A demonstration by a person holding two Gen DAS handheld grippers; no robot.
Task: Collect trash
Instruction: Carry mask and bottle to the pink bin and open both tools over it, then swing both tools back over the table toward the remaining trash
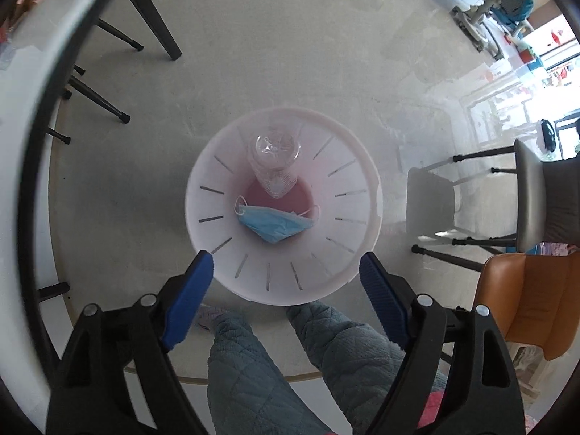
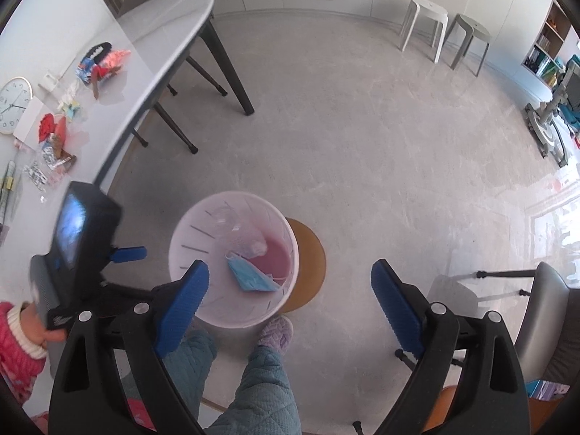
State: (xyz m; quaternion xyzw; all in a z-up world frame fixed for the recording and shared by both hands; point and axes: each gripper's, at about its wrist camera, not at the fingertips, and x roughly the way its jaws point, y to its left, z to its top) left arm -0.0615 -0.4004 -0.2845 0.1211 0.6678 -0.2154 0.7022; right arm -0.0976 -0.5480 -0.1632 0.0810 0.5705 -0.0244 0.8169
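A white slotted trash bin (image 1: 348, 253) stands on the floor below me; it also shows in the right wrist view (image 2: 188, 253). Inside lie a blue face mask (image 1: 273, 223) (image 2: 250, 277) and a clear plastic bottle (image 1: 275, 161) (image 2: 226, 219). My left gripper (image 1: 286, 282) is open and empty, above the bin's near rim. My right gripper (image 2: 290, 290) is open and empty, above the bin's right side. The left gripper's body (image 2: 79, 246) shows in the right wrist view, left of the bin. Several wrappers and scraps (image 2: 54, 137) lie on the white table (image 2: 152, 36).
The table's dark legs (image 2: 232, 69) and chair legs (image 1: 98, 101) stand left. A brown round stool (image 2: 308, 264) sits behind the bin. A white stool (image 2: 424, 25), a grey stool (image 2: 467, 40), a grey chair (image 1: 533, 195) and an orange chair (image 1: 525, 301) stand right. My legs (image 1: 253, 373) are below.
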